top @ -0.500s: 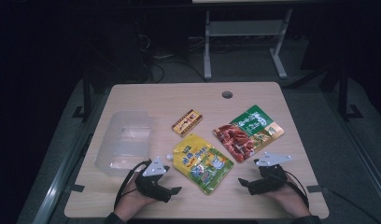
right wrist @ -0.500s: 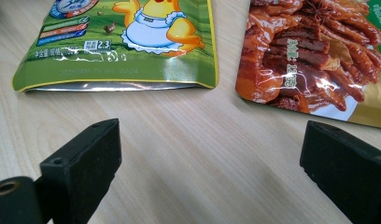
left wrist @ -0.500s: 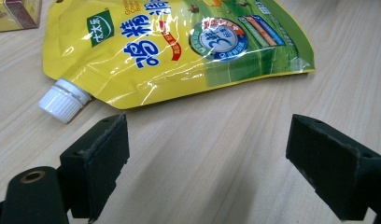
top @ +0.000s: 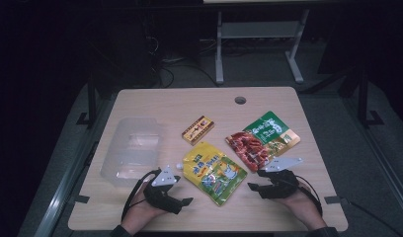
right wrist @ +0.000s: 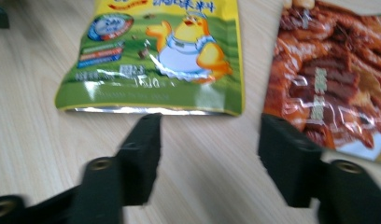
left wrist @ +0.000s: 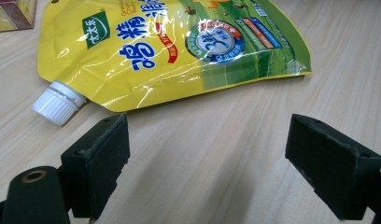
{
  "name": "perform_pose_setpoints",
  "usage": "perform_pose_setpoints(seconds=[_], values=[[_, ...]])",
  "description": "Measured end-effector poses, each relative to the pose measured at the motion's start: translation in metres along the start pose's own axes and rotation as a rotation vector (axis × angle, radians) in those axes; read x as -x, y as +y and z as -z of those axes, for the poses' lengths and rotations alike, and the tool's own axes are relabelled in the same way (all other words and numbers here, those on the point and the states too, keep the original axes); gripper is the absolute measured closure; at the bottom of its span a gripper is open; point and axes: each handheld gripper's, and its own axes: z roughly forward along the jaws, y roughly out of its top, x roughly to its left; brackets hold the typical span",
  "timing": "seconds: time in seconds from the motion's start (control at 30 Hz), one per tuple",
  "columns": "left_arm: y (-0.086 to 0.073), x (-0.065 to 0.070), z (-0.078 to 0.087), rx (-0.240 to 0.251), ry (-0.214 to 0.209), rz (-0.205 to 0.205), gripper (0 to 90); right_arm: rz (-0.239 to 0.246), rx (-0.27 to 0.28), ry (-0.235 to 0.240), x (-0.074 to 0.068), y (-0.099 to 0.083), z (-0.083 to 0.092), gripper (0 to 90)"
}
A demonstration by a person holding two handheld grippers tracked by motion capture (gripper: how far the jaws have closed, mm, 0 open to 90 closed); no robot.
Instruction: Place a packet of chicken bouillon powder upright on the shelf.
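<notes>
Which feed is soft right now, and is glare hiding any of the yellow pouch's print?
Right gripper view: motion-blurred, the yellow pouch and red-and-green pouch both soft. Left gripper view: sharp, with white glare streaks across the yellow pouch, washing out parts of the print; the white cap is crisp. High view: the table is lit, the room around it dark, and the clear container looks faint.

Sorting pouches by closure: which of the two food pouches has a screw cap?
The yellow pouch with the chick picture; its white cap sticks out of one corner. The red-green pouch shows none.

A spouted pouch [top: 214, 172] is lying mid-table [top: 268, 98], a clear container [top: 133, 148] sitting left, a meat packet [top: 262, 140] right, a small box [top: 198, 130] behind.
</notes>
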Motion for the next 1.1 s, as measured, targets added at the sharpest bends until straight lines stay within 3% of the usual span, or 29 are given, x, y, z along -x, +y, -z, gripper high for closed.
perform_pose_setpoints(seconds=[0.03,0.07,0.1,0.13,0.2,0.37,0.73,1.1], values=[[0.000,0.000,0.000,0.000,0.000,0.000,13.3,0.000,0.000,0.000,0.000,0.000,0.000,49.5],[0.000,0.000,0.000,-0.001,0.002,0.002,13.3,0.017,0.005,0.014,-0.002,0.005,-0.002,58.1],[0.000,0.000,0.000,-0.001,0.002,0.002,13.3,0.017,0.005,0.014,-0.002,0.005,-0.002,58.1],[0.000,0.001,0.000,0.000,0.000,0.005,13.3,0.025,0.005,0.025,-0.004,0.009,-0.003,67.6],[0.000,0.000,-0.001,-0.005,-0.002,-0.003,13.3,0.032,-0.001,0.039,-0.005,0.015,-0.006,76.1],[0.000,0.001,-0.001,0.002,-0.002,-0.005,13.3,0.057,-0.016,0.075,-0.003,0.027,-0.017,89.2],[0.001,0.001,0.000,-0.001,-0.002,-0.003,13.3,0.115,-0.016,0.103,-0.004,0.057,-0.044,89.9],[0.001,-0.001,0.000,-0.007,-0.009,-0.014,13.3,0.133,-0.034,0.125,-0.010,0.080,-0.079,90.0]])
